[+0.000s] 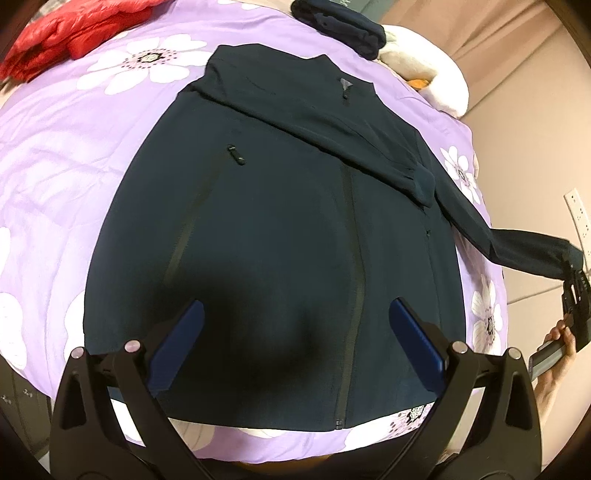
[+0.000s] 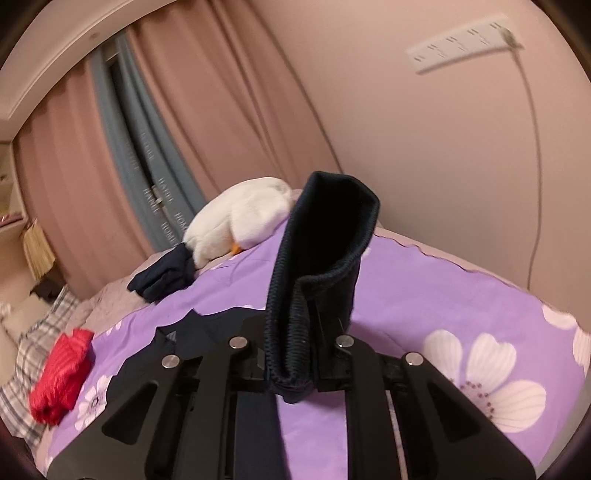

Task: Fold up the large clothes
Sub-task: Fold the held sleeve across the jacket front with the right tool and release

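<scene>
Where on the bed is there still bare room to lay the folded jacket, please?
The widest free patch of the purple cover lies left of the dark jacket, below the red garment. Another strip lies at the jacket's right edge, under the lifted sleeve. The head end is crowded: dark folded clothes and a white plush toy.

White plush toy point(image 2: 240, 221), pink curtains point(image 2: 184, 110), wall power strip point(image 2: 461, 44).

Left gripper point(image 1: 295, 325), jaws spread wide with nothing between the blue pads point(image 1: 417, 332), angled steeply downward. Right gripper point(image 2: 310, 332), jaws closed on a ribbed sleeve cuff point(image 2: 325, 236), raised off to the right; bare hand point(image 1: 557, 354) grasping its handle.
</scene>
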`<state>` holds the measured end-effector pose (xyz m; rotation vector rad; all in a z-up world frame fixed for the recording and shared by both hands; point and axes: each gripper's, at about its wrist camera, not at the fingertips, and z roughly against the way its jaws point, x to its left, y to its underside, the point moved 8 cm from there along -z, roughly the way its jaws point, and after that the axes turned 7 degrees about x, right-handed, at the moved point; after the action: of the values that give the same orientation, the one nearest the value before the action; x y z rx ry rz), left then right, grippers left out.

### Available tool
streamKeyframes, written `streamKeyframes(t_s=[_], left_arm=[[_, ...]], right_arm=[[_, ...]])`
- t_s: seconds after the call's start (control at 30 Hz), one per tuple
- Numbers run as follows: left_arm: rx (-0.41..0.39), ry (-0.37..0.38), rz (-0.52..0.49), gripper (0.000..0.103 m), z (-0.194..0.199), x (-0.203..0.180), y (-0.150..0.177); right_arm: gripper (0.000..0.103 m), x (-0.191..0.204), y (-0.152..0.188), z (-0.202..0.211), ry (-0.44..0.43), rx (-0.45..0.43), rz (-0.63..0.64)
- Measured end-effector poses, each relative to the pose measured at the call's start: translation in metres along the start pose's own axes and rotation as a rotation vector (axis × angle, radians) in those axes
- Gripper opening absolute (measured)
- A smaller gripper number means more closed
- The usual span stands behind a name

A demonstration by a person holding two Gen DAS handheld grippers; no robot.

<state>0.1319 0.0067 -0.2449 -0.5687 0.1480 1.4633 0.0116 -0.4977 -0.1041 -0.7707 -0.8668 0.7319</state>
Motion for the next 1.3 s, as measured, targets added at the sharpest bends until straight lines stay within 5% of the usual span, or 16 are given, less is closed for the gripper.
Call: streamKeyframes(t_s=[0.87,1.3], left_arm=[[-0.022,0.100,0.098,0.101,0.003,0.055,-0.010],[-0.031,0.107,0.156,0.101,0.001,0.085,-0.021]], right_arm=[[0.013,0.213,0.002,-0.079,-0.117,0.140,0.378],[0.012,0.378,0.050,-0.125,-0.190,0.188,0.641]])
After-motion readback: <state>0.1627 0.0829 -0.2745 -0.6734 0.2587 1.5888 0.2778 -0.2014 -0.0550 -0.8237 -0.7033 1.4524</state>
